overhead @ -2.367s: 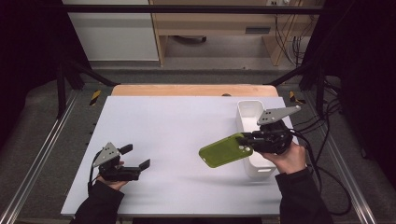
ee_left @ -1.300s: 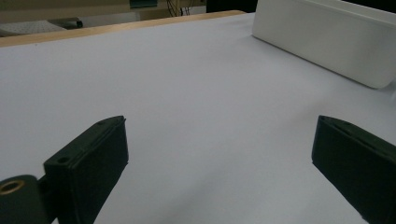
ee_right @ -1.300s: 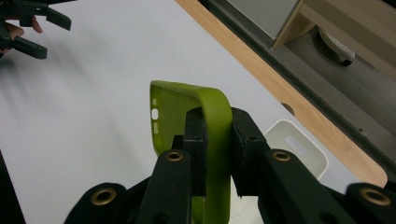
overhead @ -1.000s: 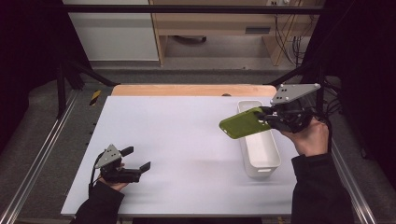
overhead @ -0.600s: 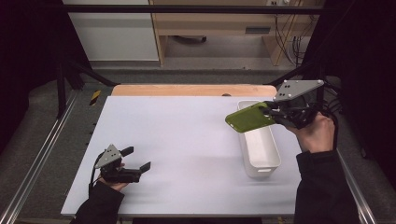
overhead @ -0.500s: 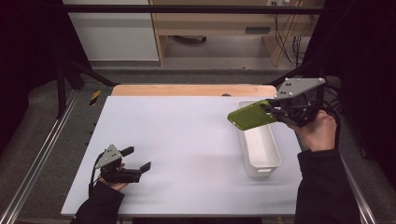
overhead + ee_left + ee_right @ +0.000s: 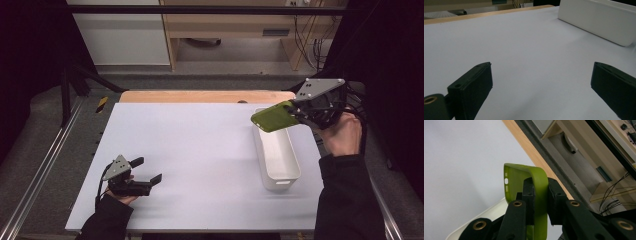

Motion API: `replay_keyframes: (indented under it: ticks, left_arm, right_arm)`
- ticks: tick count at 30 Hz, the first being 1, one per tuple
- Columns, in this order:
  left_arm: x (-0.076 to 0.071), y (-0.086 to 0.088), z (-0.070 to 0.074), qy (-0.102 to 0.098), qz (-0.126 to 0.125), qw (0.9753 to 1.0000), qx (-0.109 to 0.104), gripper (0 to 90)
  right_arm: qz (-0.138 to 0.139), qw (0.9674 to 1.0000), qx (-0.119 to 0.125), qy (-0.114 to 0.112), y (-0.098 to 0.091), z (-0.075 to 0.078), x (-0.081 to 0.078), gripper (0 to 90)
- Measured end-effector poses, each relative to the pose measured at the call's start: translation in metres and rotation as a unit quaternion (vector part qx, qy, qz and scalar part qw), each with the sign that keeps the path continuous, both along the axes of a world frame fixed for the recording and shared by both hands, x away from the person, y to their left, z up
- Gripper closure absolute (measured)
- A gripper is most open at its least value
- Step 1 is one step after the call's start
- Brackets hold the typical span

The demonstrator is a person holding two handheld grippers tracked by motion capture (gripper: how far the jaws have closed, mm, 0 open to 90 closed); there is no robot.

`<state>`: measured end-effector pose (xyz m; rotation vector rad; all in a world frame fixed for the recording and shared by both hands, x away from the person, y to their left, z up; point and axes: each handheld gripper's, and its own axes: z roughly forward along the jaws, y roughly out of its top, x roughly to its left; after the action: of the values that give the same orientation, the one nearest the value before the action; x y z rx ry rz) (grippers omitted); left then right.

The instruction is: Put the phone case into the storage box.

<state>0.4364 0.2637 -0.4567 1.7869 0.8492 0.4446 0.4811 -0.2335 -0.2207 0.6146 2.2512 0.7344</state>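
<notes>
A green phone case (image 7: 273,118) hangs in the air above the far end of the white tray (image 7: 282,172), gripped at one end by my right gripper (image 7: 296,111). In the right gripper view the case (image 7: 519,180) stands on edge with both black pads (image 7: 527,192) pressed on its side wall, the gripper (image 7: 539,202) shut on it. My left gripper (image 7: 148,171) rests on the white table near the front left corner, its jaws wide apart. The left gripper view has the left gripper (image 7: 541,80) with only bare table between its jaws.
The long white tray (image 7: 599,20) lies lengthwise at the table's right side and looks empty inside. A wooden strip (image 7: 207,96) runs along the table's far edge. Metal rails (image 7: 40,170) flank the table, with cables at the far right.
My right hand has lifted the green case from low over the tray's near half up and toward its far end, drifting slightly right. The left gripper has stayed put.
</notes>
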Motion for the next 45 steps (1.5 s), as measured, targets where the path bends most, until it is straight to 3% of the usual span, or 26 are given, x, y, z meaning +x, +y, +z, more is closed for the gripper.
replay_keyframes:
  ticks: [15, 45]
  left_arm:
    - [0.000, 0.000, -0.001, -0.001, -0.003, 1.0000, 0.000, 3.5]
    - [0.003, -0.001, -0.003, 0.003, -0.007, 1.0000, 0.003, 3.5]
  right_arm:
    - [-0.010, 0.9998, -0.018, -0.003, -0.003, -0.006, 0.014, 78.5]
    - [0.008, 0.9949, -0.100, -0.006, -0.005, -0.023, 0.057, 78.3]
